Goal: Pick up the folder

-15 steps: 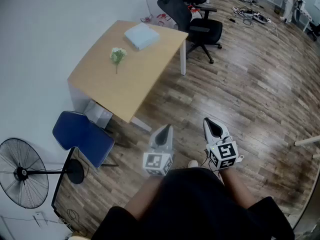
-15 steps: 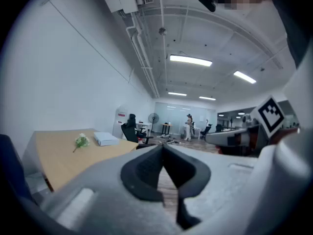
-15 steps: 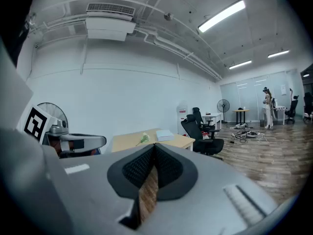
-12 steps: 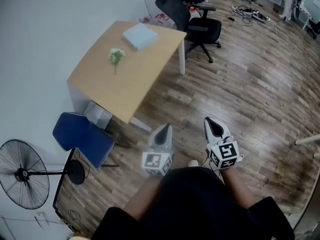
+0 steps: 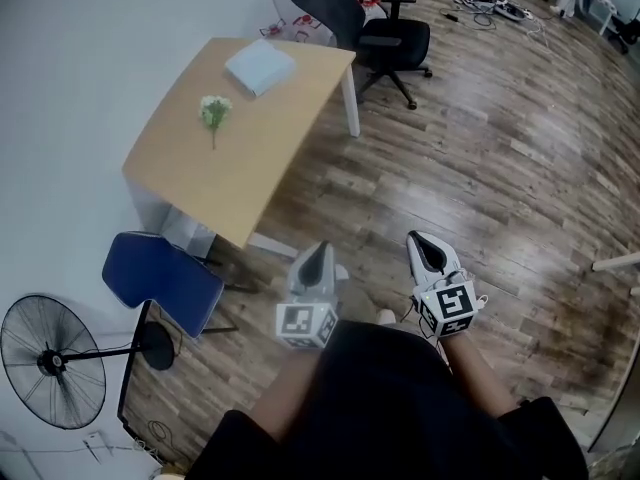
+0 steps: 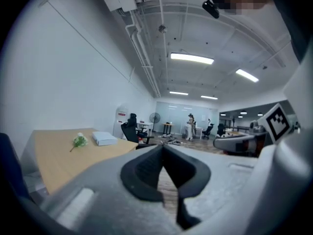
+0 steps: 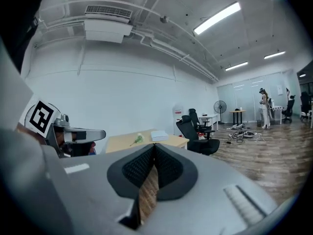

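Observation:
A pale blue-white folder [image 5: 259,65] lies flat at the far end of a wooden table [image 5: 250,158]; it also shows in the left gripper view as a folder [image 6: 104,138] and in the right gripper view as a folder [image 7: 159,136]. My left gripper [image 5: 317,253] and right gripper [image 5: 421,242] are held close to my body over the floor, well short of the table. Both point forward, jaws shut together, with nothing between them. The left gripper [image 6: 163,149] and right gripper [image 7: 154,148] each show closed pads.
A small white-flower sprig [image 5: 213,113] lies mid-table. A black office chair [image 5: 365,23] stands beyond the table's far corner. A blue chair [image 5: 160,278] and a floor fan [image 5: 50,360] stand left of me. Cables [image 5: 485,3] litter the far floor.
The view has shifted: the table and folder now sit a little higher and further left in the head view. Both grippers stay shut and close to my body.

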A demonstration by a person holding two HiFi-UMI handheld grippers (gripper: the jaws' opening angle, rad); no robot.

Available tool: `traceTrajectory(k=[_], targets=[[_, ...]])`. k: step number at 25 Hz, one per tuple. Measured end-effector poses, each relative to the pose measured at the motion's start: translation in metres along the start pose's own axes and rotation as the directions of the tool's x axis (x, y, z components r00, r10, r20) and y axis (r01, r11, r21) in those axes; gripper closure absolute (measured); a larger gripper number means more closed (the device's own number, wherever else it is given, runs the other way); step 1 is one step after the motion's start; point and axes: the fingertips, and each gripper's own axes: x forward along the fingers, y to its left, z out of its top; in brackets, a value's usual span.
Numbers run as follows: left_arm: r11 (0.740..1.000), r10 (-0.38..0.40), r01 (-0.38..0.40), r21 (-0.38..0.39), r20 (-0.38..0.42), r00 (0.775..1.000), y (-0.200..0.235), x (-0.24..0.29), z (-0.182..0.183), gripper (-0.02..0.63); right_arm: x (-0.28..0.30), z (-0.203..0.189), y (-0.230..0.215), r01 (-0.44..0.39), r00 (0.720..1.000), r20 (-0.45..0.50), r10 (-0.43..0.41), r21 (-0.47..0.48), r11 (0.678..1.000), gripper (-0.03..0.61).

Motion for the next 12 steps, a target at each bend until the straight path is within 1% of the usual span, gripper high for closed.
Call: traceTrajectory(k=[3, 6, 9, 12], targets=[[1.0, -0.015, 0.015, -0.001, 0.016, 1.0, 0.008, 0.025, 0.001, 0.612, 0.018, -0.008, -0.019, 0.03, 0.999, -0.024, -0.031, -0.016, 0.999, 0.577], [1.0, -0.028, 0.028, -0.001, 0.019, 0.999, 0.024, 0.054, 0.002, 0.612, 0.041, -0.014, -0.037, 0.067, 0.997, -0.045, -0.066, 0.005, 0.998, 0.577], [0.999, -0.031, 0.031, -0.006, 0.025, 0.999, 0.047, 0.089, 0.008, 0.612, 0.071, -0.011, -0.053, 0.081, 0.996, -0.049, -0.079, 0.022, 0.997, 0.577], [0.999, -0.031, 0.032, -0.027, 0.027, 0.999, 0.074, 0.131, 0.012, 0.612, 0.114, -0.006, -0.072, 0.082, 0.995, -0.061, -0.08, 0.024, 0.996, 0.577]])
